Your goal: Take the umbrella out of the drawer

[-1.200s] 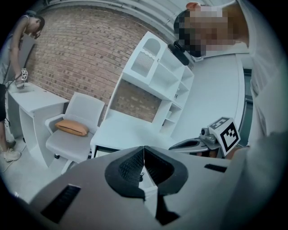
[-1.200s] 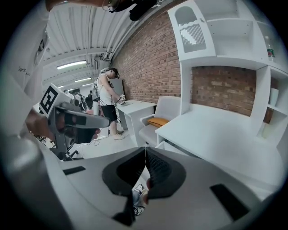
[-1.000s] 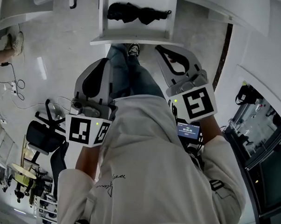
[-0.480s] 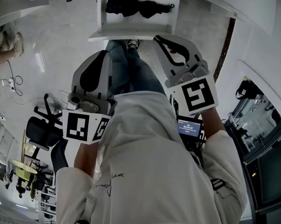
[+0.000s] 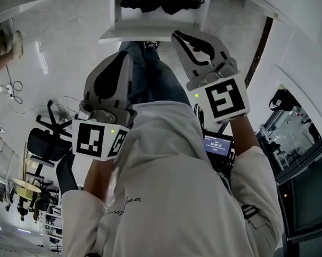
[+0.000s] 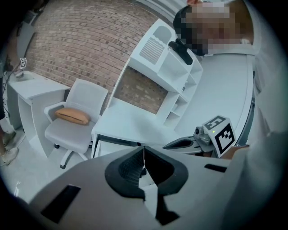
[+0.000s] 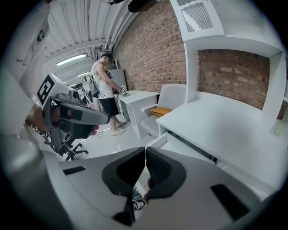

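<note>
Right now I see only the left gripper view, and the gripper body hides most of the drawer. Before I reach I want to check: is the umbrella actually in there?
Observer: Yes. In the head view the black umbrella lies closed inside the open white drawer.
Operator: And the right hand-held gripper?
Observer: The right hand-held gripper has its jaws together with nothing between them.
Operator: Anyone nearby?
Observer: The right gripper view shows a person standing at a small desk in the background, away from the drawer.
</note>
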The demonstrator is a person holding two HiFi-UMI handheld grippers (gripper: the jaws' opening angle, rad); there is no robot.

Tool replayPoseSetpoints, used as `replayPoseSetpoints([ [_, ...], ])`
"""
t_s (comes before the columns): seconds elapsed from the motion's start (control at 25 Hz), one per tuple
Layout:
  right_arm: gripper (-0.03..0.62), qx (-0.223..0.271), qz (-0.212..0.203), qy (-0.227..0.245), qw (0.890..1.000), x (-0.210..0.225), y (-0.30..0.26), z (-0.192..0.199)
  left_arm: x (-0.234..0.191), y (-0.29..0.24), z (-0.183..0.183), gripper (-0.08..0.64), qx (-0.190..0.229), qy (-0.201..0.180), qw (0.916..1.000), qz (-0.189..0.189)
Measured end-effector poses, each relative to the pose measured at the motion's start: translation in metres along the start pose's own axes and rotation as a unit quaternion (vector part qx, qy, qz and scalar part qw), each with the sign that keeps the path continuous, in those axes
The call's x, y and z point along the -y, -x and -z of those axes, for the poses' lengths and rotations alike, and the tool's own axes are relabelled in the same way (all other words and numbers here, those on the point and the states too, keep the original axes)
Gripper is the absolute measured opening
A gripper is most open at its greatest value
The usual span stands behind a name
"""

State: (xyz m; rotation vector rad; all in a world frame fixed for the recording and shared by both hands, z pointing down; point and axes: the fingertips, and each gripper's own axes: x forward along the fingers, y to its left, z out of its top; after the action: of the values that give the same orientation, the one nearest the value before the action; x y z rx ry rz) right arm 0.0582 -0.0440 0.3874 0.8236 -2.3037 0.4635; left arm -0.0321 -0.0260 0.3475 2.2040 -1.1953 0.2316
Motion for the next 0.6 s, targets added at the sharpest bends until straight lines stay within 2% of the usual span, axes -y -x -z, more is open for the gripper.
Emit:
replayPoseSetpoints([
  [0.6, 0.026, -0.048, -0.019, -0.003, 0.999, 0.026, -0.038, 0.028, -0.006, -0.023, 0.003, 0.017, -0.024, -0.002, 0.9997, -0.008],
])
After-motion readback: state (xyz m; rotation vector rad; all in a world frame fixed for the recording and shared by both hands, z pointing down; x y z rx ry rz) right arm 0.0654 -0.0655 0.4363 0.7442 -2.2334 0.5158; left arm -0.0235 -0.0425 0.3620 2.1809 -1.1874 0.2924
